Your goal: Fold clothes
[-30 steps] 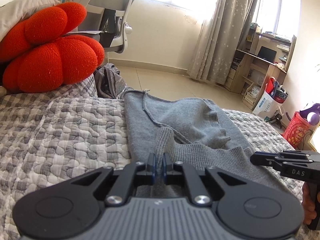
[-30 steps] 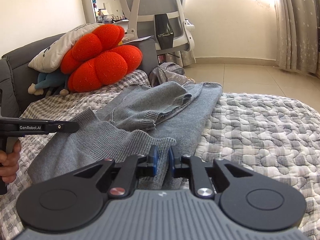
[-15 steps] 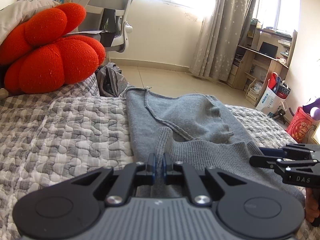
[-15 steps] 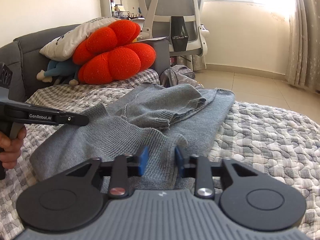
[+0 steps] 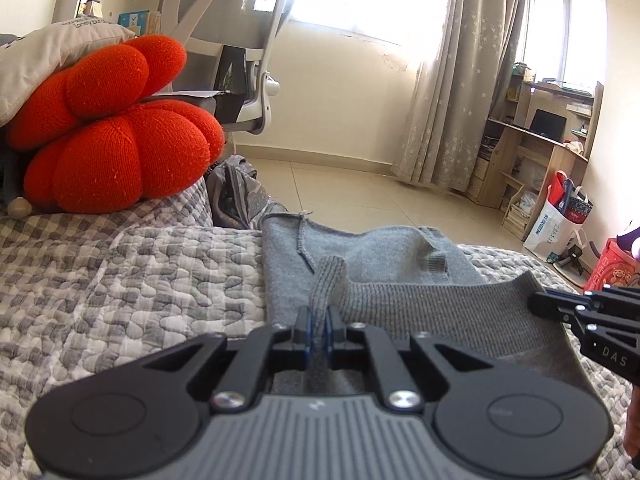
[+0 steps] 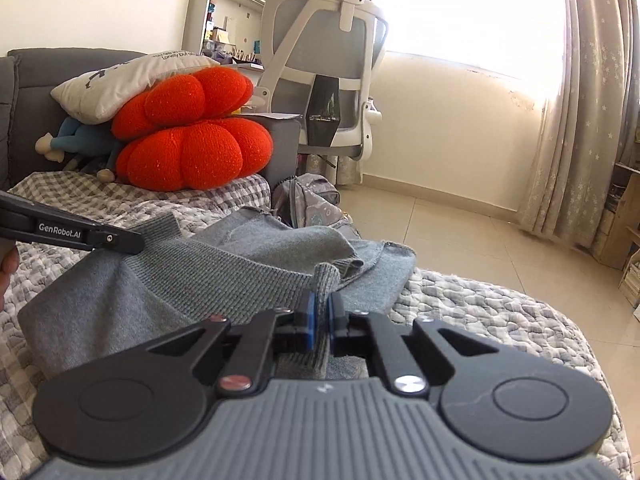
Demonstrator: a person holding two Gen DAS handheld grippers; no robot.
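Nearest to us, the left gripper [image 5: 318,330] is clamped narrowly on a pinch of ribbed hem of the grey knit sweater [image 5: 360,264], and the right gripper [image 6: 320,316] is pinched shut on another fold of that same ribbed band, which runs taut between the two tools. In the left wrist view the right gripper shows at 3 o'clock, its side printed "DAS"; in the right wrist view the left gripper enters at 9 o'clock, marked "GenRobot.AI". The sweater lies on the grey-and-white quilted cover [image 5: 140,280] of the bed, its long axis running away from us toward 12 o'clock, hem close and the far end toward the floor, with one sleeve folded across the body. Beyond, at 10 o'clock, sits an orange knit knot cushion [image 6: 192,136] under a white pillow [image 6: 120,78] with writing too small to read, then a grey backpack [image 6: 308,204] and a white office chair [image 6: 332,68].
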